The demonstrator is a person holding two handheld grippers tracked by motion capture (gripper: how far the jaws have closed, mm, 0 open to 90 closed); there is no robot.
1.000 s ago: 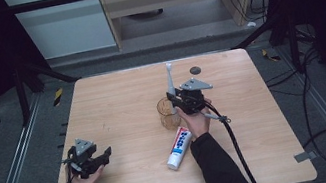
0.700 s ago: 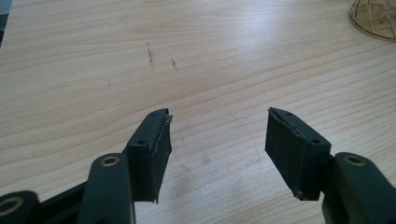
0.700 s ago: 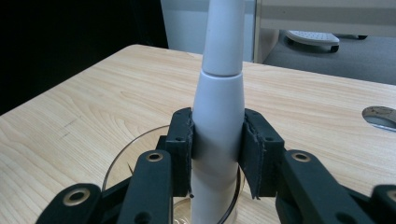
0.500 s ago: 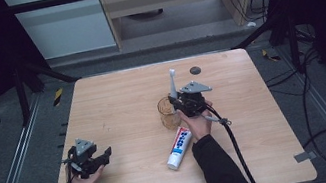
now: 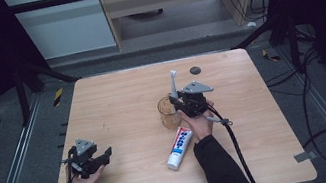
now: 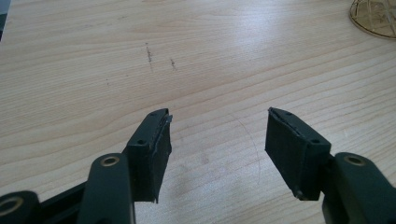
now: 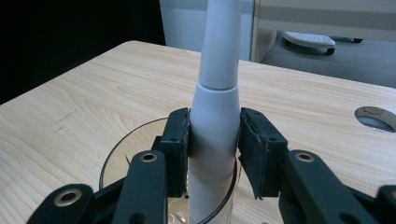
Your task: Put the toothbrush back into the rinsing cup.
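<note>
A white electric toothbrush [image 5: 173,83] stands upright in an amber glass cup [image 5: 168,112] near the table's middle. My right gripper [image 5: 184,102] is at the cup's right rim. In the right gripper view its jaws [image 7: 215,116] flank the toothbrush handle [image 7: 215,84] just above the cup [image 7: 116,163]. They have just been opening: the left pad rests against the handle, while the right pad stands a sliver off it. My left gripper [image 5: 105,157] rests at the front left, jaws [image 6: 217,119] wide apart over bare wood with nothing between them.
A white and blue toothpaste tube [image 5: 179,147] lies on the table just in front of the cup, beside my right wrist. A dark round hole [image 5: 195,70] sits in the tabletop behind the cup. The cup's rim [image 6: 376,18] shows far off in the left gripper view.
The toothbrush has sunk a little lower into the cup with my right gripper around it. The left hand has stayed where it was.
</note>
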